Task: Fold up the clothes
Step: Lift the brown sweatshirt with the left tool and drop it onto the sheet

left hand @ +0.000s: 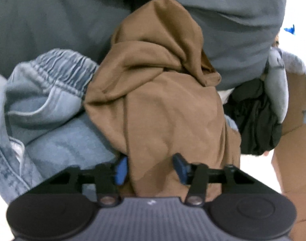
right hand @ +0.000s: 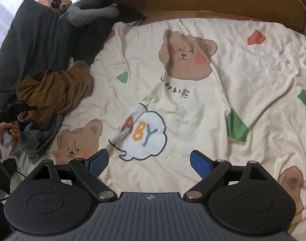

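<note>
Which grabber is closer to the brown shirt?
Left. The left gripper has the brown shirt between its open fingers. The right gripper hovers open over the bear sheet, well away from it.

Bunched on the bed sheet (right hand: 223, 104) at its left edge: a crumpled garment (right hand: 56, 92), heaped against the dark bedding (right hand: 32, 48) behind it and over the denim (left hand: 52, 104) underneath. Farther back, on top of that bedding, a plush toy (right hand: 88, 12). Pushed into the near end of the garment, the left gripper (left hand: 149, 167), fabric between its spread fingers. Off to the right, above open sheet and well apart from the heap, the right gripper (right hand: 148, 163). Beside the heap's right flank, a dark cloth (left hand: 255, 118).
</note>
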`<state>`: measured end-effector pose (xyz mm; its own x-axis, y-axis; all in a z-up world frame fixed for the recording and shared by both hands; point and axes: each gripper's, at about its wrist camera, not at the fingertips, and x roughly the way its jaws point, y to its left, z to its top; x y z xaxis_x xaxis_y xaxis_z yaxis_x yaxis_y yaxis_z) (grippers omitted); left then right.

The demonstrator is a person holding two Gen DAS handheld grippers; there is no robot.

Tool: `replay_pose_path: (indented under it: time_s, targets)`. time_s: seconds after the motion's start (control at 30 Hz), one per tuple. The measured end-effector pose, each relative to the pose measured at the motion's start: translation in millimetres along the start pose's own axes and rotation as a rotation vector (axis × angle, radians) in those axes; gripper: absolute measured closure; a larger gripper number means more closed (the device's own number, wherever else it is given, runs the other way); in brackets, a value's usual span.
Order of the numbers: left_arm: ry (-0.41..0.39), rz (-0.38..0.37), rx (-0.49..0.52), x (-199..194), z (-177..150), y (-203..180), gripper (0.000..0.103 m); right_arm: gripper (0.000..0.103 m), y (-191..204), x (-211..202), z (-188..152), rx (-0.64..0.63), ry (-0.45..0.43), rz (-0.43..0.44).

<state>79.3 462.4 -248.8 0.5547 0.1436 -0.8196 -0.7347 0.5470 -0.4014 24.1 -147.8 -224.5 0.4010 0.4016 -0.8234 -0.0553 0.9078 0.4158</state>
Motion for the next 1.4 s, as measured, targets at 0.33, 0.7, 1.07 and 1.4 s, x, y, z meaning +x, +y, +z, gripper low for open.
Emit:
replay_pose_path:
  time_s: [0.33,0.7,1.07,1.4]
  targets:
    - [-0.029,-0.110,0.064,-10,-3,-10,0.100,0.012,9,1,5,-0.037,-0.003,-0.016]
    - [0.065,-0.210,0.211,-29,-21,-72,0.101,0.012,2,-10,1,-0.030,-0.020,-0.002]
    - [0.223,-0.310,0.351,-24,-99,-131,0.101,0.012,-20,-34,-16,0.010,-0.043,-0.008]
    - [0.361,-0.405,0.529,-28,-186,-192,0.101,0.012,-42,-59,-34,0.050,-0.077,-0.012]
